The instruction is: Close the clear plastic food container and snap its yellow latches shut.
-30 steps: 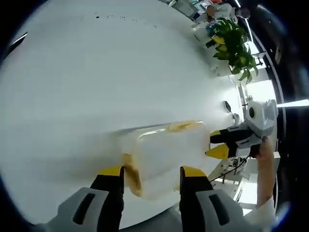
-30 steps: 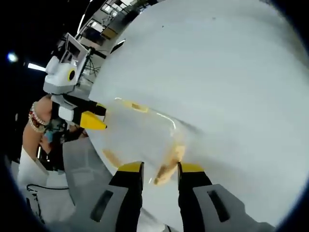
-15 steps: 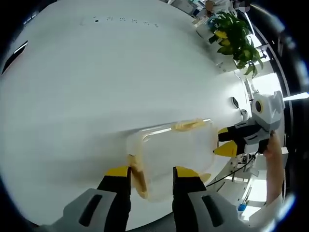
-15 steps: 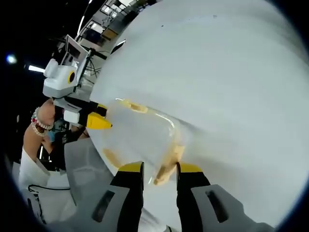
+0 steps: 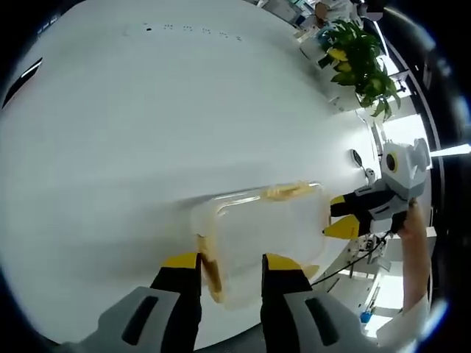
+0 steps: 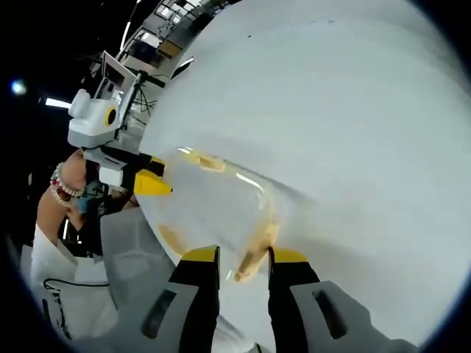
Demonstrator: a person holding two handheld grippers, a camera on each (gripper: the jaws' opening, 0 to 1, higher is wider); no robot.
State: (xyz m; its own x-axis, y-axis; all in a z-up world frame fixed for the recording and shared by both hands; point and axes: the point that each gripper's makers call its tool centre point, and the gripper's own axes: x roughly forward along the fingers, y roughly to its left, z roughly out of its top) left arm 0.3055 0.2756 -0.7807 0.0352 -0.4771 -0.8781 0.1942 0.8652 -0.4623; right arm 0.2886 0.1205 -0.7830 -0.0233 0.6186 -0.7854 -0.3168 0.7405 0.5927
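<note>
Container, clear plastic, rectangular, with yellow latches (image 5: 259, 241): lies flat on the white round table (image 5: 147, 125), close to its near edge. Left gripper, grey with yellow-tipped jaws (image 5: 229, 266): jaws narrowly parted astride the container's near corner, beside one yellow latch (image 5: 208, 266); whether they grip it I cannot tell. Right gripper, same make (image 6: 235, 257): jaws narrowly parted around the yellow latch at the opposite end (image 6: 255, 248), contact unclear. Green leafy potted plant (image 5: 358, 57): at the table's far edge.
</note>
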